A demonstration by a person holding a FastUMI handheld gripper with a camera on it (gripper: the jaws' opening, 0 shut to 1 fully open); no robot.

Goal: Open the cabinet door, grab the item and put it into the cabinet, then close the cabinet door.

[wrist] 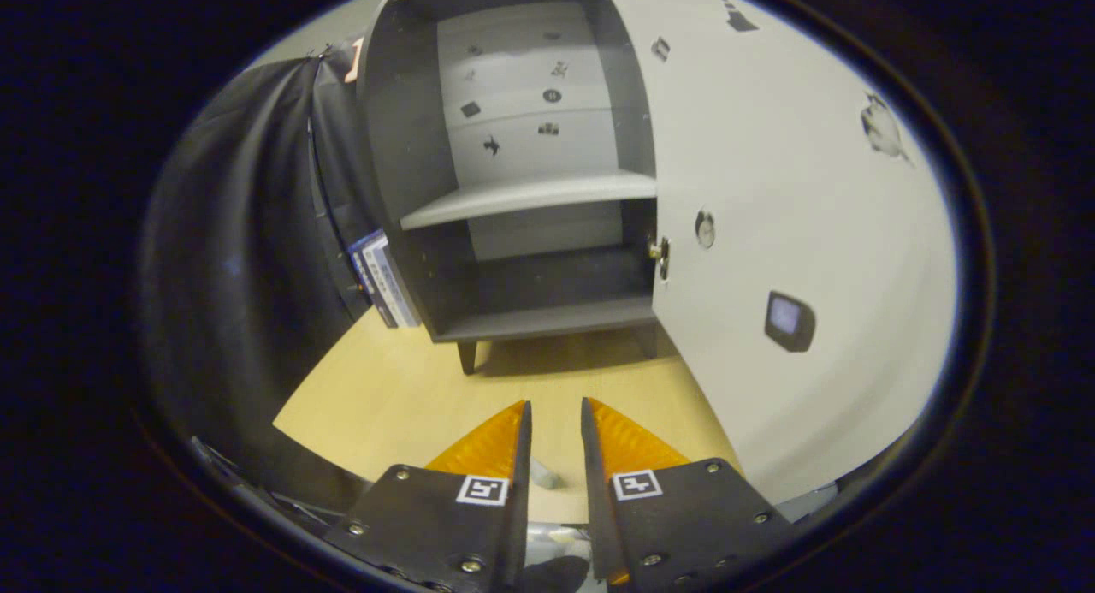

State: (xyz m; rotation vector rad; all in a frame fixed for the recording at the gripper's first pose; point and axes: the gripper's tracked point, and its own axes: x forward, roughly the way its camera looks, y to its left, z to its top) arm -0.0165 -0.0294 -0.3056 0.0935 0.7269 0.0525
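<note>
**A:** Grey boards line the inside of the cabinet (513,191), which stands in the upper middle of the picture, well beyond the fingers. Its door (804,234) is swung wide open and fills the right side.

**B:** Is the door pale?

**A:** Yes, with small dark stickers scattered over it and a metal catch (659,251) on its inner edge. The same kind of stickers dot the back panel. One shelf (530,195) crosses the middle, and the bottom board (547,319) lies under it on short dark legs.

**B:** What does it stand on?

**A:** A light wooden tabletop (402,388), which runs from the cabinet down to the gripper (556,405) at lower centre.

**B:** And the fingers?

**A:** They're parallel, with only a narrow slot between them. They don't touch each other, and nothing is pressed between them. Low in that slot a small pale object (544,475) lies on the table, too hidden to name.

**B:** So where's the item?

**A:** I can't say for sure. A blue-and-white pack (385,276) leans against the cabinet's left outer wall, left of centre, just beside the black cloth (248,259). It's well apart from the fingers. It could be that or the pale object, and I can't tell which.
</note>
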